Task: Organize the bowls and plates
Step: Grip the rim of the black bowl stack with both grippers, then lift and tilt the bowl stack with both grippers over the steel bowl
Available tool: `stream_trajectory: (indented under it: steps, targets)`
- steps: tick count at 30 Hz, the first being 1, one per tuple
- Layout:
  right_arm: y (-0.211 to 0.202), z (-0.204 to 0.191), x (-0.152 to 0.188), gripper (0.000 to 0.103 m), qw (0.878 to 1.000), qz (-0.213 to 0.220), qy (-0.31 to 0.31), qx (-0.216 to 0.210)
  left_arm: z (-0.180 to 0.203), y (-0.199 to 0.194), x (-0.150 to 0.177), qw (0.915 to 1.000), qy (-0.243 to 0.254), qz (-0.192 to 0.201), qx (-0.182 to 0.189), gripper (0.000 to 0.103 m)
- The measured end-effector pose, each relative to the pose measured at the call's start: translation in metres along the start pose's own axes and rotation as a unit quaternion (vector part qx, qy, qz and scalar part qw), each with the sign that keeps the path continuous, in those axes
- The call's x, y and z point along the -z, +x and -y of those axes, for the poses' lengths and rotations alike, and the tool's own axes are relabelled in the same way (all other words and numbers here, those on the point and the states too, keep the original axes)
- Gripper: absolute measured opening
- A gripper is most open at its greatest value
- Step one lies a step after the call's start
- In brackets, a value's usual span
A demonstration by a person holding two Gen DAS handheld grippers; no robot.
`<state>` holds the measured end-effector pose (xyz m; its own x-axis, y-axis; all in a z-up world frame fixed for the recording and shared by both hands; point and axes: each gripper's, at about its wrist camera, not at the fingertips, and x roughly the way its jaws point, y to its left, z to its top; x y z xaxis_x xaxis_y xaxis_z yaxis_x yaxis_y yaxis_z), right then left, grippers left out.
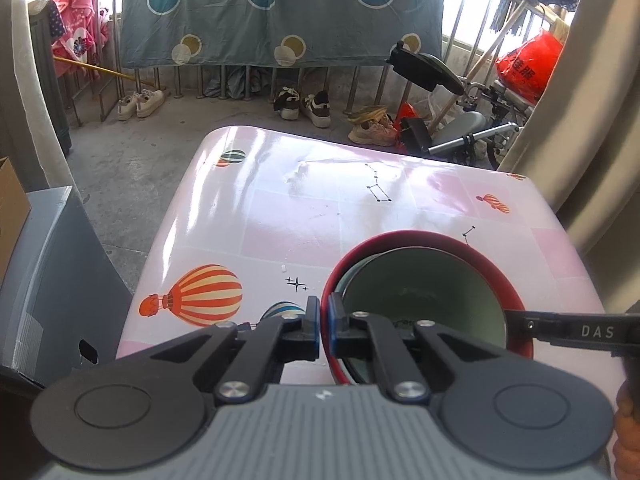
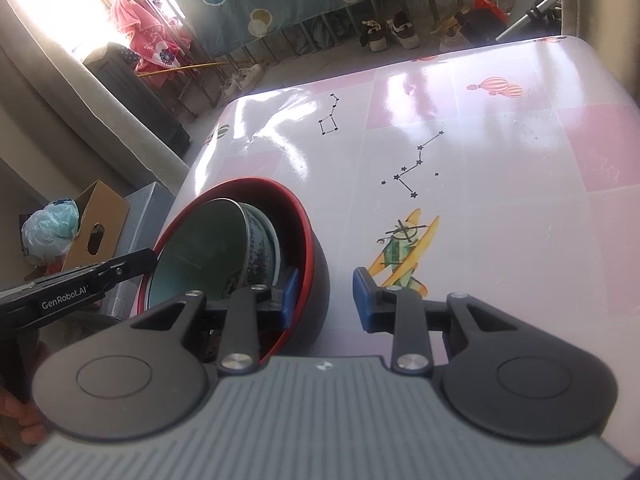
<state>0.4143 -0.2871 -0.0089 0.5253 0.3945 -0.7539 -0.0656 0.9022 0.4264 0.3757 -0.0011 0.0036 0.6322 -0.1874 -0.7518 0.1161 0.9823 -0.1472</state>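
Observation:
A large bowl [image 1: 420,236] with a red inside and a dark outside stands on the pink patterned table [image 1: 280,208]. A smaller bowl [image 1: 420,292], pale green inside, lies tilted within it. My left gripper [image 1: 324,320] is shut on the large bowl's near-left rim, one blue pad on each side of the wall. In the right wrist view my right gripper [image 2: 326,300] straddles the wall of the large bowl [image 2: 316,280]. One pad is inside beside the small bowl [image 2: 200,248] and the other stands outside, clear of the wall. Its jaws are open.
The table [image 2: 480,160] stretches away to the right of the bowls. A grey box [image 1: 60,280] and a cardboard box [image 2: 96,224] stand off the table's left side. Shoes [image 1: 304,106] and a railing hung with a blue sheet [image 1: 280,12] lie beyond the far edge.

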Motion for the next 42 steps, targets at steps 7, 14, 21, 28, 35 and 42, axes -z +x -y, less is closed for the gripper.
stream_trajectory:
  steps: [7, 14, 21, 28, 35, 42]
  targets:
    - [0.001, 0.001, 0.001, 0.029, 1.000, -0.001, 0.006, -0.001, -0.013, 0.007, -0.010, 0.9989, -0.034, -0.020, 0.027, 0.003]
    - [0.003, -0.002, 0.001, 0.029, 1.000, -0.004, 0.001, 0.009, -0.019, 0.004, -0.003, 0.9963, -0.058, -0.034, 0.053, 0.003]
    - [0.005, 0.008, -0.001, 0.029, 1.000, -0.011, 0.013, 0.013, -0.022, -0.009, 0.017, 0.9930, -0.064, -0.039, 0.091, 0.007]
    - [-0.003, 0.009, 0.000, 0.030, 1.000, -0.014, 0.021, 0.003, -0.023, -0.014, 0.018, 0.9881, -0.079, -0.022, 0.130, 0.037]
    - [-0.017, 0.014, 0.000, 0.041, 0.999, -0.008, 0.038, -0.009, 0.000, -0.004, 0.013, 0.9935, -0.048, -0.022, 0.101, 0.047]
    - [-0.031, 0.019, 0.001, 0.053, 0.995, 0.011, 0.076, -0.058, 0.002, 0.015, 0.016, 0.9934, -0.056, -0.055, 0.083, 0.039]
